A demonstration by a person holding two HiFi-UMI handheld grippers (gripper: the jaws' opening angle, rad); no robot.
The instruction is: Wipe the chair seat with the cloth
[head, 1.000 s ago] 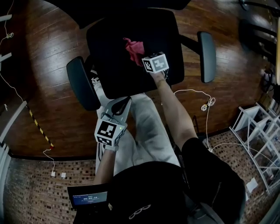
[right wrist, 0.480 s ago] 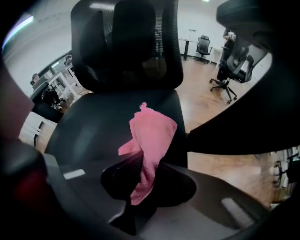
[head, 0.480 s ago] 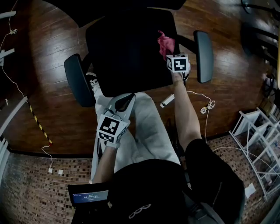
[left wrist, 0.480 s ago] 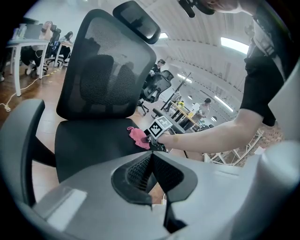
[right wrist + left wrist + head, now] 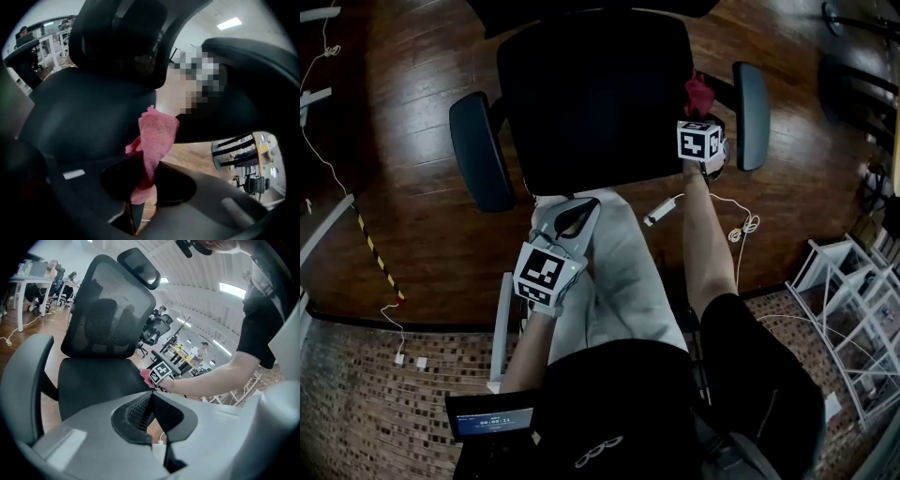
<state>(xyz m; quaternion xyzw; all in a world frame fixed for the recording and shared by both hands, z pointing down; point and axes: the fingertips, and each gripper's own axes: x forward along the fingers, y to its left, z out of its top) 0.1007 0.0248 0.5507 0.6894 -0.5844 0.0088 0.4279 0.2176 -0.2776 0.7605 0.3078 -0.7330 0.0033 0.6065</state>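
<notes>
A black office chair stands in front of me, its seat (image 5: 591, 98) dark and wide. My right gripper (image 5: 701, 111) is at the seat's right edge, beside the right armrest (image 5: 753, 112), shut on a pink cloth (image 5: 697, 92). In the right gripper view the cloth (image 5: 154, 140) sticks up from between the closed jaws, off the side of the seat (image 5: 89, 117). My left gripper (image 5: 575, 217) hangs low near my lap, just short of the seat's front edge, jaws together and holding nothing. The left gripper view shows the seat (image 5: 98, 380) and the cloth (image 5: 146, 377) beyond.
The left armrest (image 5: 478, 159) flanks the seat. The chair's mesh backrest (image 5: 110, 322) rises behind it. White cables (image 5: 741, 225) and a small white plug (image 5: 658, 212) lie on the wooden floor to the right. A white rack (image 5: 853, 309) stands at far right.
My right gripper has carried the cloth rightward across the seat, from near its middle to its right edge by the armrest. The left gripper has barely moved.
</notes>
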